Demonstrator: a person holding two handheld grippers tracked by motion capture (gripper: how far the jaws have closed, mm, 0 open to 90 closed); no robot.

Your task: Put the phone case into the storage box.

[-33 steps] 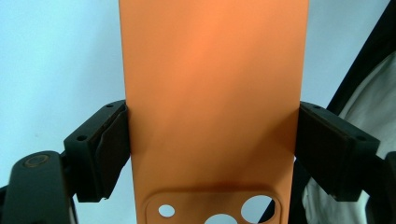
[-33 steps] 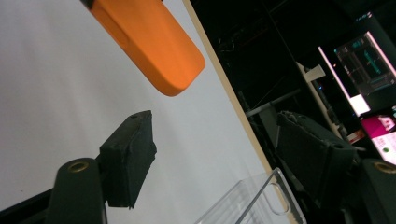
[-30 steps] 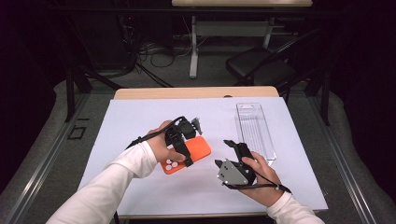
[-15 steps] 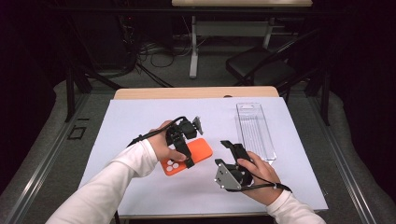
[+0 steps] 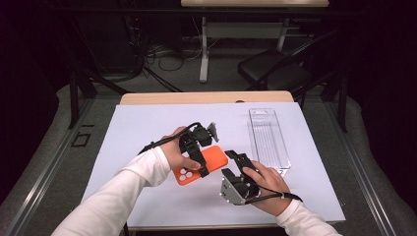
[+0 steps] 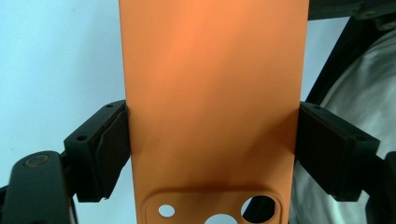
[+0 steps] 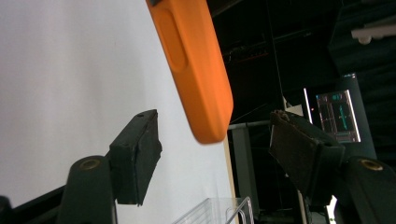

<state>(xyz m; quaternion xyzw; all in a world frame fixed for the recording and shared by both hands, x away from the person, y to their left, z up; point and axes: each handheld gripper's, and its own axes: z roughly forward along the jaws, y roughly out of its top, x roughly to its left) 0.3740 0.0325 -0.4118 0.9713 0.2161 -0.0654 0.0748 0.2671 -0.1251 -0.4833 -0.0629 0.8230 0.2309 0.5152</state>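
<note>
A: Left gripper (image 6: 212,154) — clamped across the orange phone case (image 6: 212,93), held above the white sheet (image 5: 147,132).

B: Right gripper (image 7: 215,154)?

A: Jaws apart, just been closing — case end between them, untouched. Clear tray (image 5: 268,140) nearby; dark room w/ chair (image 5: 275,69) behind.

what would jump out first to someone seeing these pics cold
The bright orange phone case with camera cut-outs stands out first, clamped by its long edges in the left gripper above the middle of the pale blue table. Next, the right gripper just right of it, its jaws apart and just closing, the case's end between them but untouched. A clear plastic box lies far right.
</note>
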